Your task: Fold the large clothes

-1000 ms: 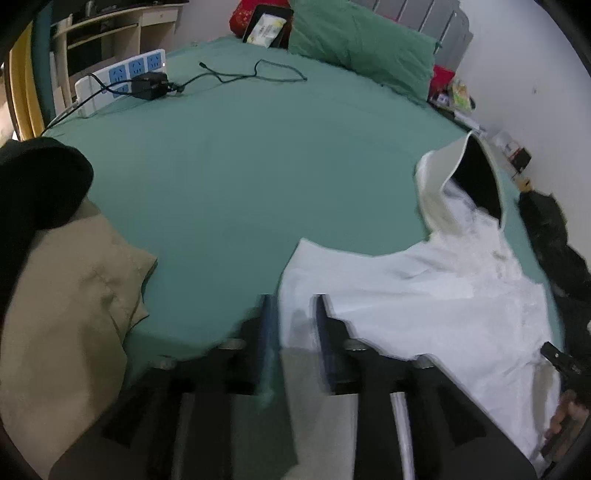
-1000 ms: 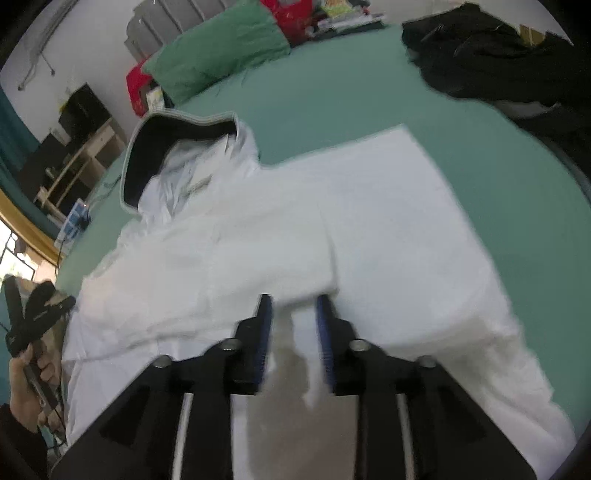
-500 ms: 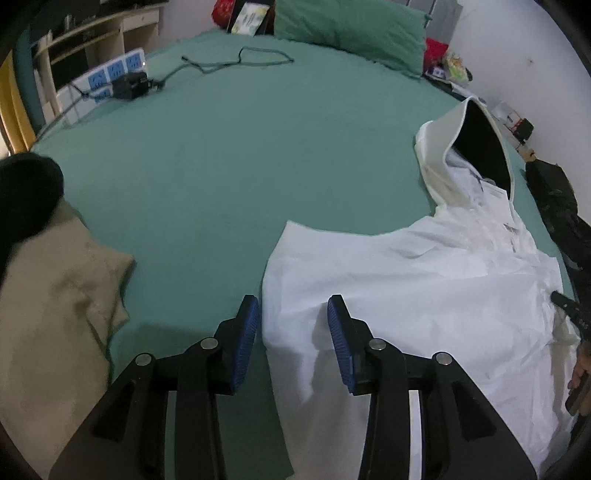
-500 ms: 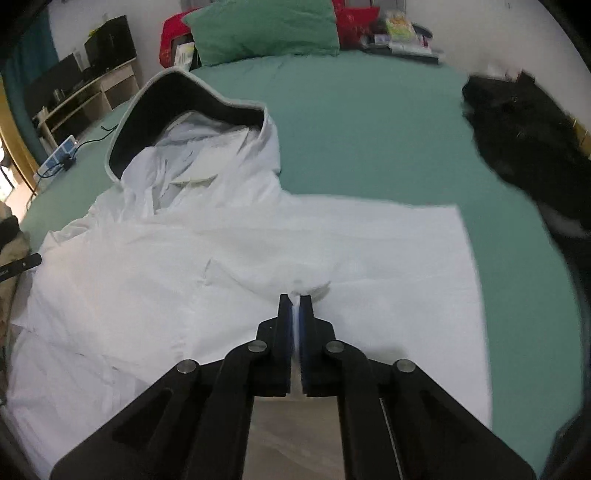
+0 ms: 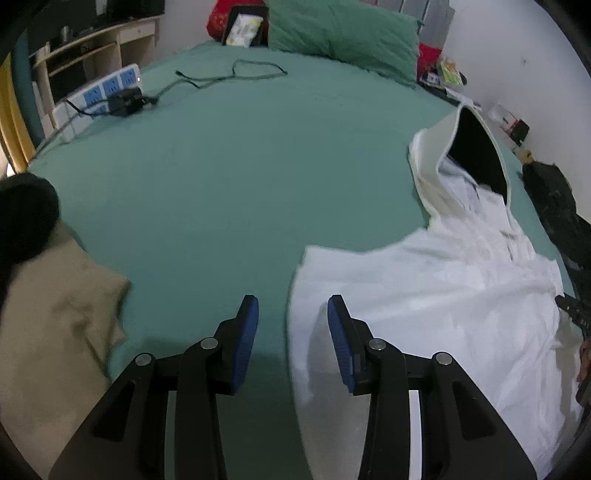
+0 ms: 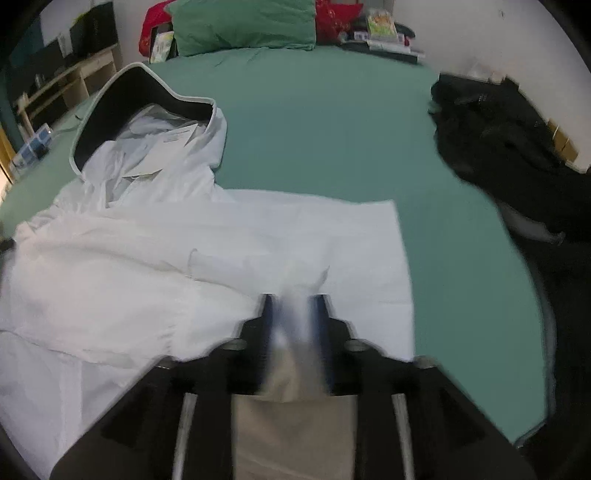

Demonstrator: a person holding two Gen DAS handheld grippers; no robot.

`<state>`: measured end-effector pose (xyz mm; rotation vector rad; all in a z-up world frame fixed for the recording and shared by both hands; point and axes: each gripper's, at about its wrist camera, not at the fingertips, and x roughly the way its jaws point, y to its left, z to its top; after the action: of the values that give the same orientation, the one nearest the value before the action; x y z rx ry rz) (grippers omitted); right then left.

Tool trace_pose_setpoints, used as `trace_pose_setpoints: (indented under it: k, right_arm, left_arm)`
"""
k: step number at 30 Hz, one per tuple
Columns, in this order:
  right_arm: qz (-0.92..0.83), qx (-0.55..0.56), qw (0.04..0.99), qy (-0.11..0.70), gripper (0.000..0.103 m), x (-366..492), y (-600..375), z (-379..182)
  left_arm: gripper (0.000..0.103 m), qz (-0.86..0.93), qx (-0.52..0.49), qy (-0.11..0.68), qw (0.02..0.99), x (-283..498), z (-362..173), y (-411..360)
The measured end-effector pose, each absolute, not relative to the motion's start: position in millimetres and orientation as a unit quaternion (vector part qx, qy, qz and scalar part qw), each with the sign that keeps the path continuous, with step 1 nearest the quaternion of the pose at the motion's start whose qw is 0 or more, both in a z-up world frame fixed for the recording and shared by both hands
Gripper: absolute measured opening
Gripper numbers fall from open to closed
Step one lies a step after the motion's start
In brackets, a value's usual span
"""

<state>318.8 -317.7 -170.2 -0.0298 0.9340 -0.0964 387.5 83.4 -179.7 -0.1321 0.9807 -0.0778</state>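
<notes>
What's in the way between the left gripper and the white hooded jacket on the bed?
Nothing visible. The left gripper hangs open right over the near edge of the white hooded jacket, with only bare green bedsheet beside it. The tan garment lies off to the side.

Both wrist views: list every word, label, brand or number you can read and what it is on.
No text can be read.
White paper tag inside the white hooded jacket: print too small.
Framed picture by the green pillow: blurred.
Boxes at the bedhead: blurred.
</notes>
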Motion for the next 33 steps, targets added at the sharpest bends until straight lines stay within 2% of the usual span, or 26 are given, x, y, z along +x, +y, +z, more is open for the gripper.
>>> trace_pose_setpoints:
  k: [1,12,24,25,26,27,33]
  right_arm:
    - [-0.044,-0.02,0.894,0.445,0.048,321.8,-315.1,-166.5]
    - [0.017,-0.112,0.92,0.376,0.049,421.5,-250.1,-112.1]
    - [0.059,-0.224,0.896,0.379,0.048,520.6,-158.7,-130.1]
    - [0.073,-0.228,0.893,0.38,0.043,521.7,-156.1,-131.6]
    - [0.096,-0.233,0.886,0.389,0.014,523.0,-154.0,-135.1]
    - [0.105,-0.245,0.877,0.399,0.002,522.3,-150.5,-139.2]
    - [0.101,-0.335,0.856,0.38,0.003,475.3,-152.3,-138.5]
  left_arm:
    - [0.041,-0.035,-0.066,0.466,0.882,389.0,-175.6,86.1]
    - [0.041,-0.015,-0.076,0.423,0.903,400.3,-148.9,106.8]
    - [0.041,-0.009,-0.097,0.452,0.887,412.2,-158.7,131.4]
    - [0.041,-0.01,-0.094,0.452,0.887,412.0,-158.6,130.5]
    - [0.041,-0.01,-0.092,0.452,0.887,411.2,-158.4,129.1]
    - [0.041,-0.011,-0.09,0.454,0.886,410.8,-158.5,128.1]
    - [0.041,-0.024,-0.092,0.457,0.885,406.9,-156.2,121.8]
